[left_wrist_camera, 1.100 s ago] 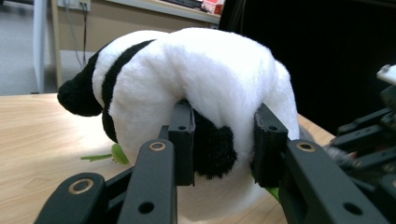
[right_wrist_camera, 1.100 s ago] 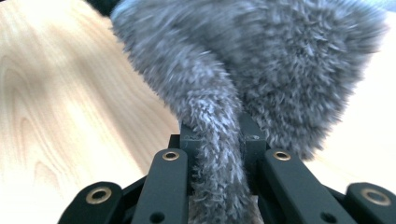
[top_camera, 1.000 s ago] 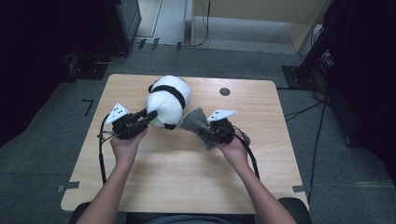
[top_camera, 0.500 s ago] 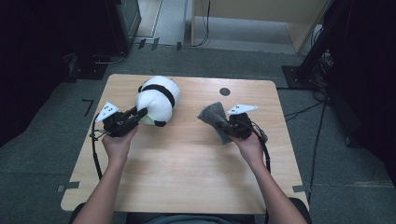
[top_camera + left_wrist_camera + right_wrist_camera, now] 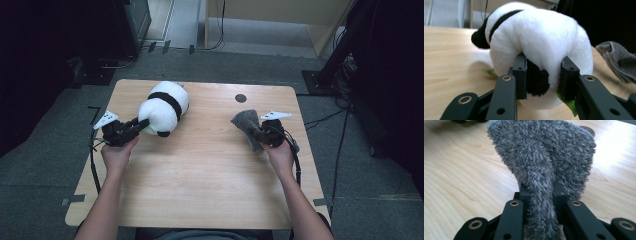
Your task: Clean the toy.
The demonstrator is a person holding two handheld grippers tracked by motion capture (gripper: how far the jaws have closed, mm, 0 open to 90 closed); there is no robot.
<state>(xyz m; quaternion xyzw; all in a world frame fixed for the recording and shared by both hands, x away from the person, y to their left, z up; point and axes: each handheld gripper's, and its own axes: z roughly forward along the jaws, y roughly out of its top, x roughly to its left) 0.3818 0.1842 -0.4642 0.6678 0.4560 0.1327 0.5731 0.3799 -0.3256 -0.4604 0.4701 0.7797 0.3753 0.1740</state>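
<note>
We've got the left gripper (image 5: 131, 128) clamped on the plush panda (image 5: 164, 109), which sits far left on the wooden table (image 5: 210, 180). Over on the right, our right gripper (image 5: 264, 136) is pinched tight on a fuzzy grey cloth (image 5: 246, 121), well apart from the panda.

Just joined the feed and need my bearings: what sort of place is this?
Probably a lab or recording room: one bare wooden table on grey carpet, floor tape marks, cables and dark equipment stands around it.
</note>
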